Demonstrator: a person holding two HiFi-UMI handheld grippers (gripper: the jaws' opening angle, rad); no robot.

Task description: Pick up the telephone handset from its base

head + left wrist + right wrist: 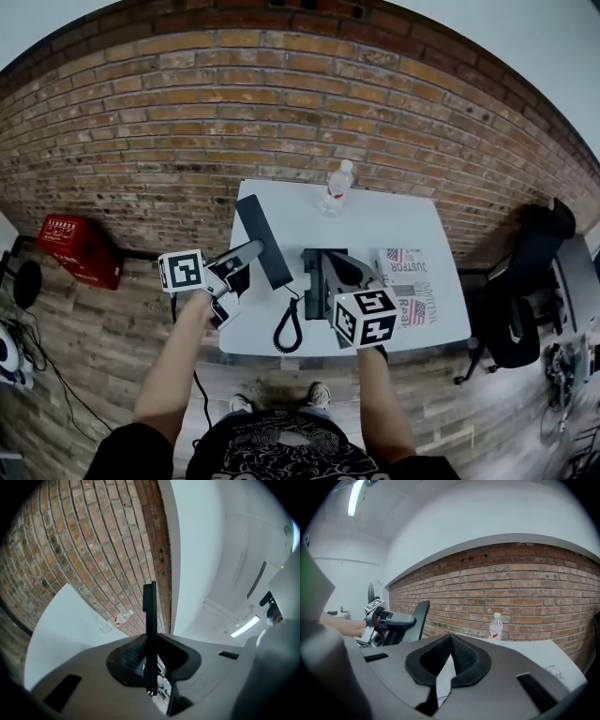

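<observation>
The left gripper (151,641) has its jaws clamped on the long, flat black telephone handset (150,606), which stands edge-on between the pads and rises well past them against the red brick wall (93,550). In the head view the left gripper (249,251) holds the handset (259,225) just left of the black telephone base (312,281), off its cradle. The black coiled cord (289,330) loops from near the handset's closer end toward the table's near edge. The right gripper (451,638) has its jaws closed together at the tips with nothing between them; only white tabletop shows through the gap lower down. In the head view the right gripper (345,270) sits over the right part of the base. The right gripper view shows the left gripper (384,620) and the tilted handset (419,616) at the left, raised above the white rectangular table (534,649). A clear plastic water bottle with a red label (337,189) stands upright near the table's far edge. Printed papers with flag designs (408,281) lie right of the base. A red plastic crate (80,248) stands on the floor to the left, and a black office chair (525,281) to the right.
</observation>
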